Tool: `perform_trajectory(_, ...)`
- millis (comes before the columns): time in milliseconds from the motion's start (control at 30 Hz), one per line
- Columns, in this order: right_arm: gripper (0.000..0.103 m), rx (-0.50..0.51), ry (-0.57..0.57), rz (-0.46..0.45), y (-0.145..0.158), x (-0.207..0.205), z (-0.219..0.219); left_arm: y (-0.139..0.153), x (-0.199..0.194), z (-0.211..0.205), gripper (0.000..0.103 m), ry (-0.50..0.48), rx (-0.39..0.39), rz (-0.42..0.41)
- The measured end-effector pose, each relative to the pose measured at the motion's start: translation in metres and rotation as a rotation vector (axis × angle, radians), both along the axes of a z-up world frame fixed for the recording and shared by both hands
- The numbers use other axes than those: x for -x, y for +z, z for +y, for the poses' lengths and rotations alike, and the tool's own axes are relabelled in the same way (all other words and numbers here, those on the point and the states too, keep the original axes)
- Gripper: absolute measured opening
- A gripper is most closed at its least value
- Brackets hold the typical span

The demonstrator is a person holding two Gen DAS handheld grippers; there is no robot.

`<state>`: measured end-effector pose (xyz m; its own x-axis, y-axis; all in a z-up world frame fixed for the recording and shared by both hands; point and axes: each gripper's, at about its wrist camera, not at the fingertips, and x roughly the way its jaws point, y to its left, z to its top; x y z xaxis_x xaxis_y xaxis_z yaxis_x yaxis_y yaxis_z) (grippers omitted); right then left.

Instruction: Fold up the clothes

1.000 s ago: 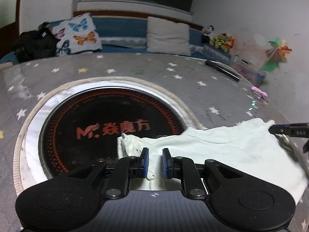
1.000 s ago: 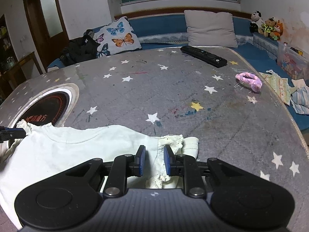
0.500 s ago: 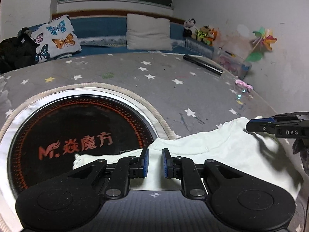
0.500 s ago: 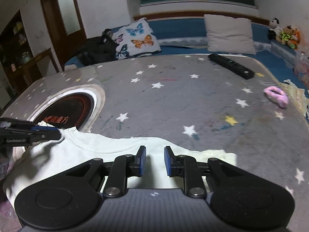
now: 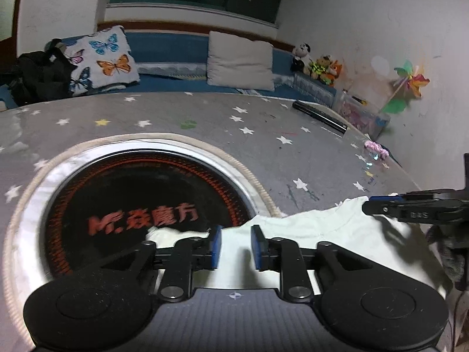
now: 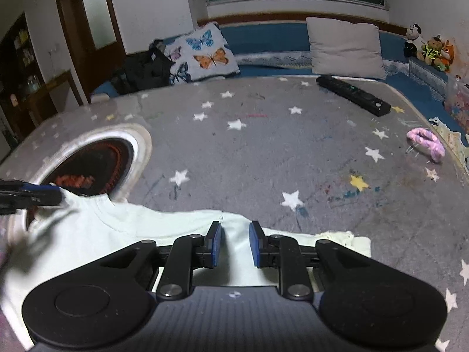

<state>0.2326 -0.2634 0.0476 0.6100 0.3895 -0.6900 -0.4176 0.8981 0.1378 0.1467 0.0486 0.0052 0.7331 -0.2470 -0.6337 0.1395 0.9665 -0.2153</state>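
Grey star-printed table covering [image 5: 205, 135], with a blue window bench and cushions behind it, forms the work surface; a round black induction cooktop with orange lettering [image 5: 140, 202] is let into its left part. Pale cream cotton T-shirt [image 5: 316, 234] lies flat along the near edge, its long axis running left to right across both views, neckline towards the far side. At the left, one sleeve end overlaps the rim of the cooktop. Left gripper [image 5: 234, 245] is poised at this end: its blue-padded jaws have just been opening, and now stand a narrow gap apart with shirt fabric lying between them, apparently slack and not pressed. Right gripper [image 6: 234, 245], whose tip also shows in the left view [image 5: 378, 207], sits over the shoulder on the other side of the neckline, with the ruffled sleeve [image 6: 343, 239] further right; its jaws are likewise narrowly parted over cloth, with no pinch to be seen. Each hand is thus nearest its own end of the garment, the cloth immediately under and ahead of the jaws. Any coming fold probably turns on this symmetric, lengthwise placement.
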Motion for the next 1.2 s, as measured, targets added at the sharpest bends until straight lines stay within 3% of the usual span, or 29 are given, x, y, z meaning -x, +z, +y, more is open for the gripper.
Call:
perform_trajectory(67,0.032,0.009,0.003,-0.014,0.003,0.004,0.003,0.004,0.017,0.007,0.033,0.014,-0.004,-0.004)
perform_trajectory(367,0.036,0.000,0.123,-0.031,0.026,0.046,0.026,-0.001,0.095,0.018,0.044,0.070,-0.002,0.052)
perform_trajectory(633,0.037,-0.002,0.286,0.009,0.021,0.083,0.071,-0.013,0.128,0.017,0.041,0.109,0.043,0.088)
perform_trajectory(800,0.037,0.011,0.366,0.016,0.019,0.099,0.100,-0.013,0.135,0.019,0.034,0.114,0.059,0.090)
perform_trajectory(1033,0.037,0.019,0.406,0.011,0.026,0.108,0.115,-0.012,0.143,0.014,0.037,0.120,0.103,0.092)
perform_trajectory(1200,0.037,0.022,0.404,0.024,0.032,0.105,0.121,-0.017,0.144,0.008,0.030,0.117,0.129,0.106)
